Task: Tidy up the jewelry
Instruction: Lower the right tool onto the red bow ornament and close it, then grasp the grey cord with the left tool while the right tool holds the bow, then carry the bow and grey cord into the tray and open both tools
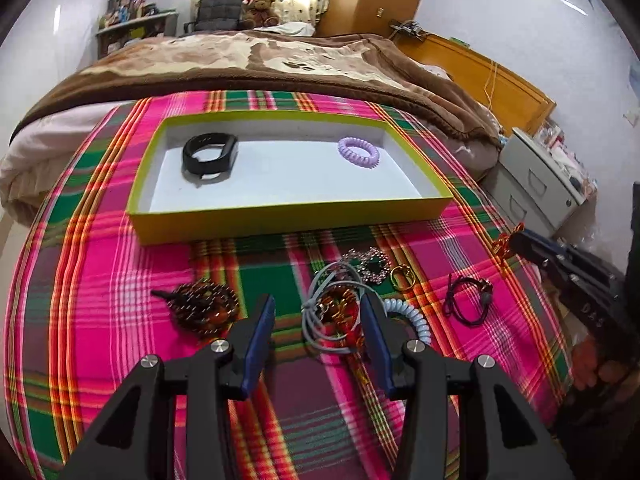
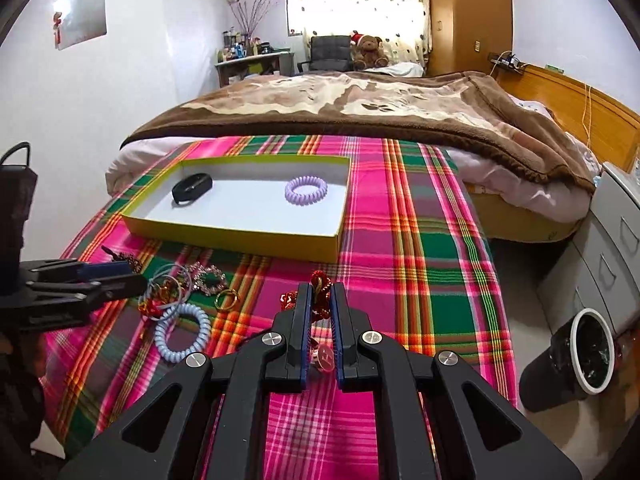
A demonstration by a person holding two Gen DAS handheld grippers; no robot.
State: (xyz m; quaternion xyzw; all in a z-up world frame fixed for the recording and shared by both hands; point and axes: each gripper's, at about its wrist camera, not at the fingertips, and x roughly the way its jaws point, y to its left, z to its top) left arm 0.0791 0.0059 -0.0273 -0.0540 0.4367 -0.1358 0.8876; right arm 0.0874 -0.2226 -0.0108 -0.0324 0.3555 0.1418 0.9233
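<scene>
I see a plaid cloth (image 2: 400,240) over the bed, brown blanket (image 2: 360,112) behind. My right gripper (image 2: 321,292) pinches a red charm (image 2: 319,280); left gripper (image 1: 320,308) gapes over tangled jewelry (image 1: 332,312) near the tray (image 1: 288,220).

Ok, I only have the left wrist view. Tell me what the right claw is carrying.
Observer: The right claw is shut on a red knotted trinket.
Operator: Check whether anything hangs from it.
Observer: A round pink charm shows between the fingers, behind the tips.
Operator: Describe the way to the box.
Observer: Only plaid cloth shows between the claw and the near right corner of the yellow box.
</scene>
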